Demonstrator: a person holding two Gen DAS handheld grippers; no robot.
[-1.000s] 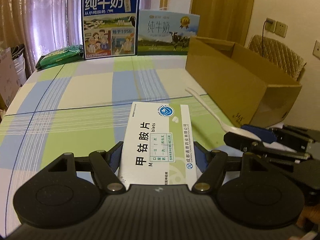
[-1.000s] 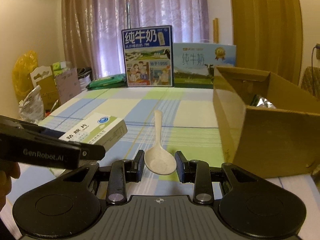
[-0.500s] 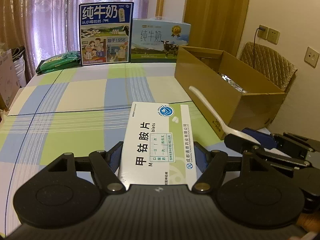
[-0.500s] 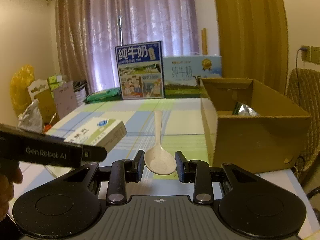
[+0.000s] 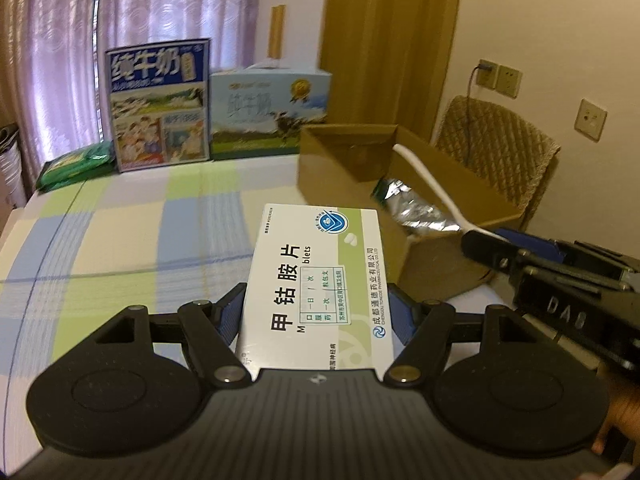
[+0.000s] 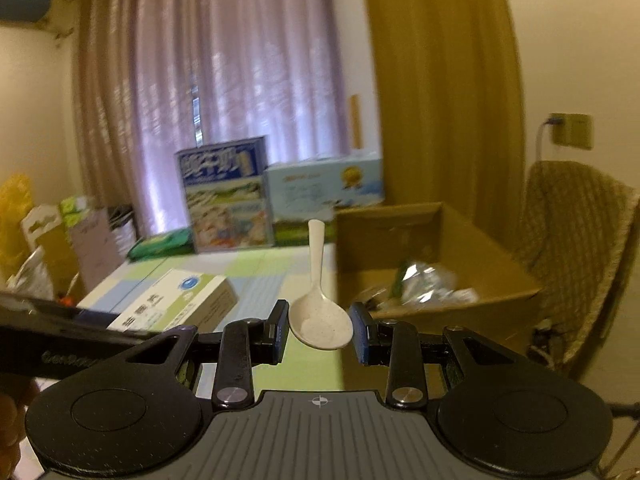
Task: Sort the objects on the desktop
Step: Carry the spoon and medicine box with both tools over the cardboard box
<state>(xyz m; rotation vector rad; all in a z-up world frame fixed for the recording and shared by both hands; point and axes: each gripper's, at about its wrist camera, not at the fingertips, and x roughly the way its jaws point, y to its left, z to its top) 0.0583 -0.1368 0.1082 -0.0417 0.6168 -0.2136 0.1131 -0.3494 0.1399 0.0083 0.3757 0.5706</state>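
Checked counter (image 5: 120, 216) below me, cardboard box (image 5: 452, 168) at its right edge. My left gripper (image 5: 318, 312) jaws clamp the medicine box (image 5: 316, 288); right gripper (image 6: 320, 330) jaws pinch the spoon (image 6: 320, 320), both airborne near the cardboard box.

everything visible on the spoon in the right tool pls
The spoon is off-white, faintly speckled, plastic-looking, with a shallow oval bowl and a slim handle flaring at the tip. The right tool grips its bowl between blue-padded fingers. It is held in the air, bowl up, handle pointing forward, over the open cardboard box in the left view. Nothing else touches it.
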